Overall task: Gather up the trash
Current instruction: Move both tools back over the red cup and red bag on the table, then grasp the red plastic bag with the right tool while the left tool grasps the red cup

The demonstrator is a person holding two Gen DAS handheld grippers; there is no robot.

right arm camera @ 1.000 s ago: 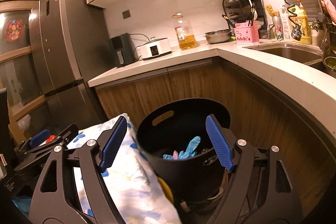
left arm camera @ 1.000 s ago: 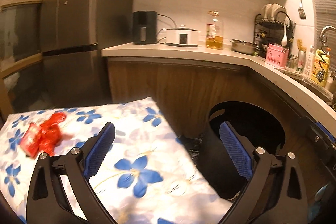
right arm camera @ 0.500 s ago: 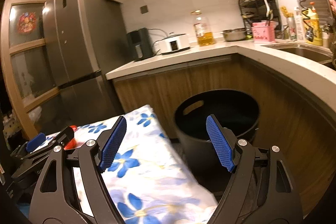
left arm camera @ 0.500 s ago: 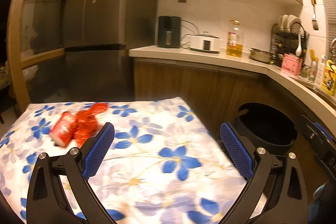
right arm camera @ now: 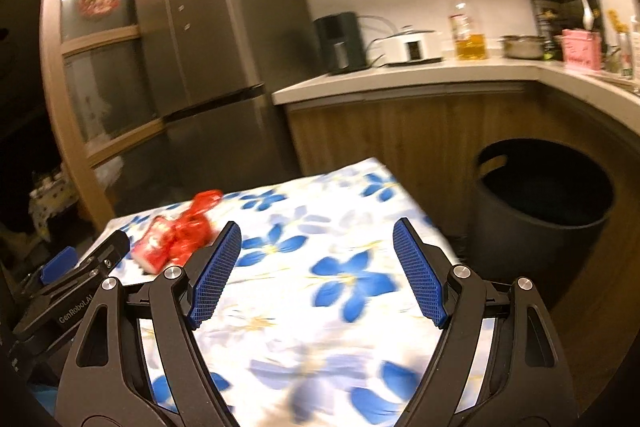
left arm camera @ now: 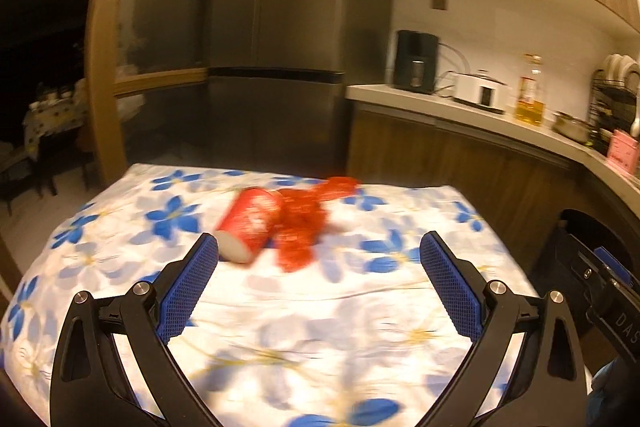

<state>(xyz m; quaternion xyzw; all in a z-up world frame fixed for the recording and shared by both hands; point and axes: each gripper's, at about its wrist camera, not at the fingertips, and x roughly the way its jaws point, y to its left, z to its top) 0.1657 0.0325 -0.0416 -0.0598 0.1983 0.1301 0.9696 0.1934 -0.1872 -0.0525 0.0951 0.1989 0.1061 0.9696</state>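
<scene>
Both sets of jaws stand spread wide with nothing between the blue pads: I see my left gripper (left arm camera: 319, 251) hovering low over the white tablecloth with blue flowers (left arm camera: 248, 315), and my right gripper (right arm camera: 317, 239) held over the same cloth further toward its right edge.

From the right wrist camera, the round dark plastic bin with a handle slot (right arm camera: 536, 227) stands on the floor just beside the table's right edge, against the wooden cabinet fronts. I look into shadow there and cannot tell what it holds. From the left wrist camera only a sliver of that bin (left arm camera: 580, 227) shows at the far right, behind the black body of the right gripper.

On the cloth lies the trash: a red paper cup on its side (left arm camera: 249, 225), its pale open mouth toward me, touching a crumpled red plastic wrapper (left arm camera: 304, 223). They sit just ahead of my left gripper's left finger. In the right view the same cup (right arm camera: 154, 247) and wrapper (right arm camera: 194, 227) lie far left, next to the left gripper's tips.
</scene>
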